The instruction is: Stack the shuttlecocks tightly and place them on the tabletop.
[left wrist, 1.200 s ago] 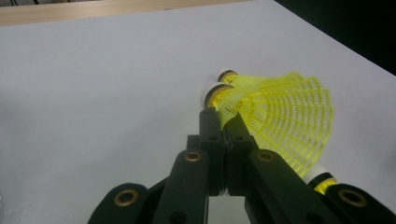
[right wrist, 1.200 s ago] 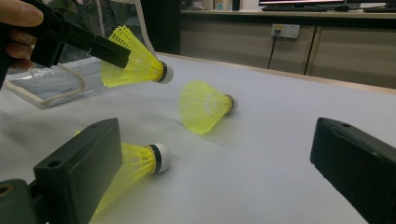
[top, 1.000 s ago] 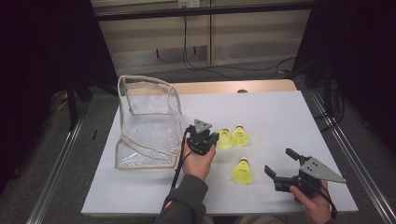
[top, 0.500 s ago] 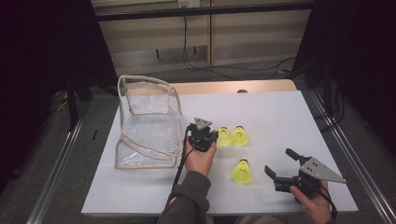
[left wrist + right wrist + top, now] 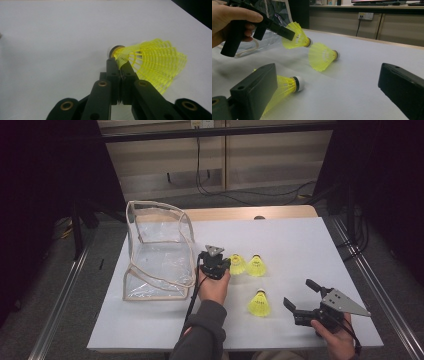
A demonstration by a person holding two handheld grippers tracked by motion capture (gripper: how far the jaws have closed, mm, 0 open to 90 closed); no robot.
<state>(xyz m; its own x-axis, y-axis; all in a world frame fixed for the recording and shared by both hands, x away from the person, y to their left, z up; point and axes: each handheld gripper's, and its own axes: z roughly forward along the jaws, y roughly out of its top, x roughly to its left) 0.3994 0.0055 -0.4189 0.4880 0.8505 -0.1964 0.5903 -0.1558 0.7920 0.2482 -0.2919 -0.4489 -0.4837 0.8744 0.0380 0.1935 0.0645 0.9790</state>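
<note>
My left gripper [image 5: 223, 265] is shut on the mesh skirt of a yellow shuttlecock [image 5: 238, 265]. In the left gripper view the jaws [image 5: 120, 65] pinch the skirt's edge near the cork, and the shuttlecock [image 5: 155, 60] fans out to the right. In the right gripper view that held shuttlecock [image 5: 297, 37] hangs just above the white table, cork pointing right. A second yellow shuttlecock [image 5: 256, 266] lies beside it. A third [image 5: 259, 304] lies nearer the front. My right gripper [image 5: 299, 292] stands open to its right, with nothing between its jaws [image 5: 327, 75].
A clear plastic bag with beige trim [image 5: 155, 250] stands open at the table's left, just beside the left hand. The white tabletop [image 5: 310, 240] has free room at the back right. Dark floor and metal rails flank the table.
</note>
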